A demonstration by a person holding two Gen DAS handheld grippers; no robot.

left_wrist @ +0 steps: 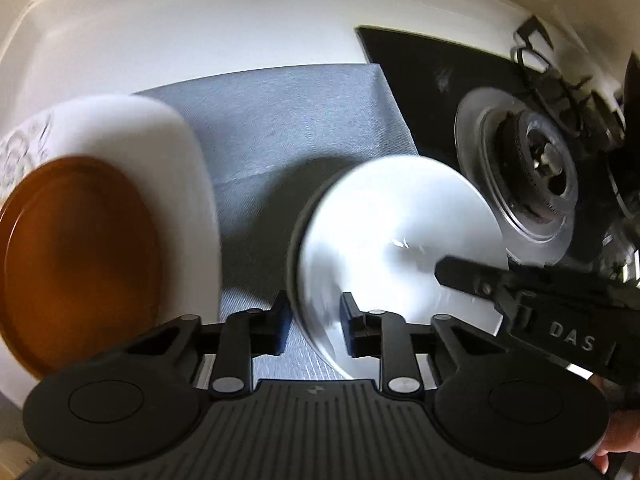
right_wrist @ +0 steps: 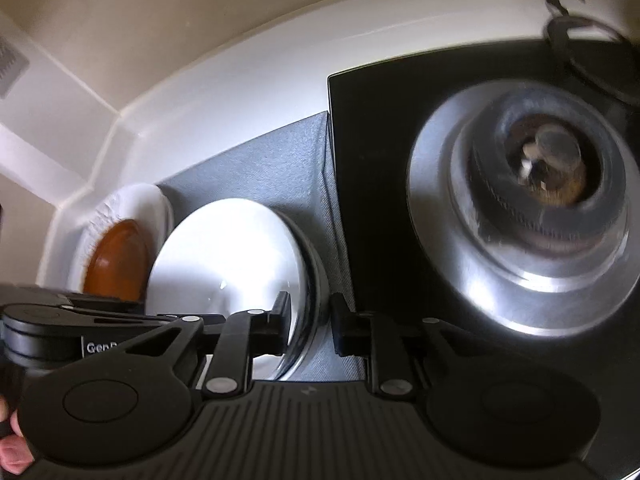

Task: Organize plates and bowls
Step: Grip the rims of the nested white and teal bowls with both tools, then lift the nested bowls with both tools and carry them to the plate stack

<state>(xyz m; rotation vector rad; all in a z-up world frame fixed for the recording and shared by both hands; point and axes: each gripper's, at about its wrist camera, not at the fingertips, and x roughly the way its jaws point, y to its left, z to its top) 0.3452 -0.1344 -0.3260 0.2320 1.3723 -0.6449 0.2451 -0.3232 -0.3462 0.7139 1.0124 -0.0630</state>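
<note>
A white bowl [left_wrist: 384, 240] sits on a grey cloth [left_wrist: 280, 120]. My left gripper [left_wrist: 314, 326] straddles its near-left rim, jaws apart with a gap on each side. My right gripper [right_wrist: 310, 320] straddles the bowl's [right_wrist: 224, 256] right rim, likewise apart; it also shows in the left wrist view [left_wrist: 480, 280], reaching in over the bowl. An amber plate [left_wrist: 76, 260] lies on a white plate [left_wrist: 160, 152] to the left; both show in the right wrist view, amber [right_wrist: 116, 260] on white [right_wrist: 136, 204].
A black glass hob [right_wrist: 372, 160] with a steel gas burner [right_wrist: 532, 208] lies right of the cloth; the burner also shows in the left wrist view [left_wrist: 532, 176]. A white counter and wall [left_wrist: 200, 32] run behind. A patterned item [left_wrist: 24, 140] is at far left.
</note>
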